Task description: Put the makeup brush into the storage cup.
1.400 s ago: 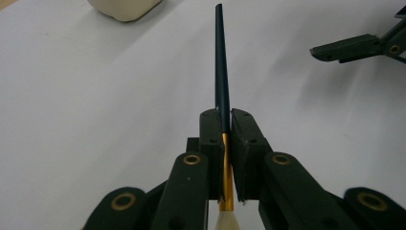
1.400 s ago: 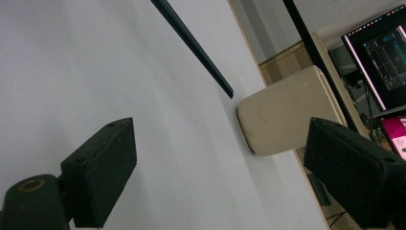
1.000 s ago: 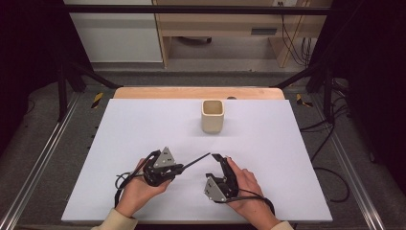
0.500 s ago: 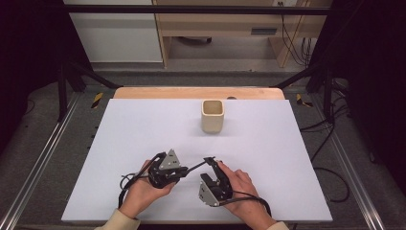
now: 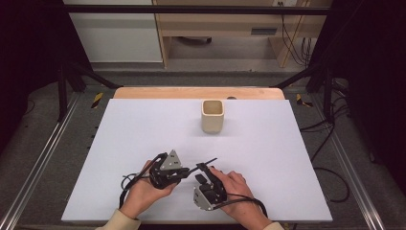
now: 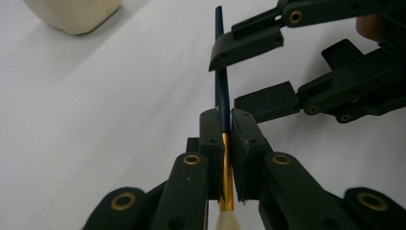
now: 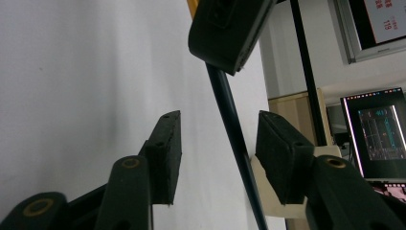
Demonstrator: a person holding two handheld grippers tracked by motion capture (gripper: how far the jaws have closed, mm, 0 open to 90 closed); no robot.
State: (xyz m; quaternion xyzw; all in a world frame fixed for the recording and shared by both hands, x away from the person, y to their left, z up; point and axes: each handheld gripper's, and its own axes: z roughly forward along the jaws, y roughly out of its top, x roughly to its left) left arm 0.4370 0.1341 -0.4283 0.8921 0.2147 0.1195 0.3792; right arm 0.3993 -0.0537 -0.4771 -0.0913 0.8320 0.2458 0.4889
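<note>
Worked over a white bench [image 5: 143, 143] in a dim room with dark framing and pale wooden furniture behind. Found a beige cup [image 5: 212, 116] upright near the far middle of the bench. Located the brush [image 6: 221, 81] just above the near part of the bench, well apart from the cup. Noted the left tool [image 6: 225, 129] clenched on the brush where the gold ferrule met the dark blue handle, pale bristles toward the hand. Noted the right tool [image 7: 218, 129] released, jaws on either side of the handle farther along. Had just been closing those jaws, handle between them and nearer one pad, neither pad yet pressing.

Judged good practice for the handover:
- Centred the handle between the right pads before full closure.
- Retained the left clamp until the right one proved firm.
- Avoided twisting the brush between the two clamps.

Read "119" on a sign [image 7: 385, 19] in the right gripper view. Found the text on the monitor [image 7: 378, 134] too small to read.
</note>
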